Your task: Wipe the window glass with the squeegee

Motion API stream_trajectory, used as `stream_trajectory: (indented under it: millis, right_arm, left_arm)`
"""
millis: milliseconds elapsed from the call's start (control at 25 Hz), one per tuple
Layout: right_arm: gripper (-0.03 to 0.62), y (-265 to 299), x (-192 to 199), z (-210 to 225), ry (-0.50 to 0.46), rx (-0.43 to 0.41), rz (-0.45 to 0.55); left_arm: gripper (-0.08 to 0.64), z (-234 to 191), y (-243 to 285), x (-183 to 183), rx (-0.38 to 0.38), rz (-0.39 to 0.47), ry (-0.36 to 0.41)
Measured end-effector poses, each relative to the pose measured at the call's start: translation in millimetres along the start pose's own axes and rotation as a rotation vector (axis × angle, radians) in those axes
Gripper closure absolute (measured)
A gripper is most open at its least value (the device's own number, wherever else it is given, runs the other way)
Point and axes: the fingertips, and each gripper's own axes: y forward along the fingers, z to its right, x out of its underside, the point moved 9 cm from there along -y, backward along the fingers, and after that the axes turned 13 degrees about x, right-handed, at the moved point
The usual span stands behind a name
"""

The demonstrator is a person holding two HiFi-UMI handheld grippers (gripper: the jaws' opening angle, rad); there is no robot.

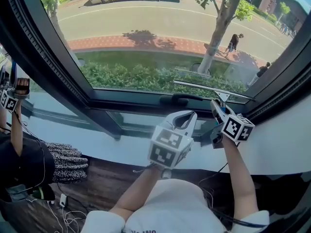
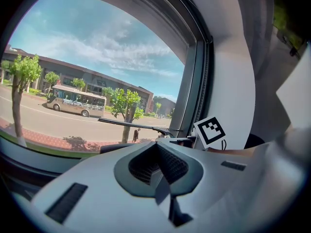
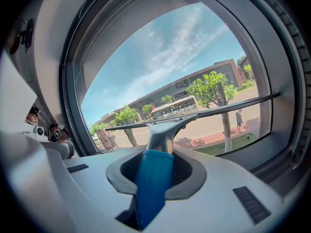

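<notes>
Only the right gripper view shows the grip. The right gripper (image 3: 158,163) has its fingers pinching the squeegee (image 3: 164,130) by its blue handle, and the grey neck rises to a long blade lying across the window glass (image 3: 160,57). The head view places that blade low on the pane, just above the dark window handle (image 1: 182,98). Whether the blade touches the glass is unclear. The left gripper (image 2: 156,152) is beside it, its fingers pressed together on nothing. Below are a pale sill (image 1: 68,127) and a dark wooden floor (image 1: 112,176) with cables (image 1: 68,217). Another person (image 1: 17,135) is cut off at the left edge.
</notes>
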Motion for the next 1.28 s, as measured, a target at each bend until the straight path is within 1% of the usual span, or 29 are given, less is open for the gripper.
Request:
stream_trajectory:
  millis: [600, 840, 1120, 1280]
  right_arm:
    - [0.515, 7, 9, 2, -0.062, 0.017, -0.045]
    - [0.515, 9, 16, 4, -0.035, 0.012, -0.058]
    - [0.515, 16, 21, 9, -0.067, 0.019, -0.09]
    - [0.515, 17, 26, 10, -0.066, 0.024, -0.111]
  left_arm:
    - [0.565, -6, 0, -3, -0.005, -0.002, -0.011]
    - [0.565, -9, 0, -3, -0.009, -0.003, -0.01]
    - [0.565, -12, 3, -4, -0.008, 0.007, -0.022]
    - [0.565, -11, 2, -5, -0.008, 0.017, -0.036]
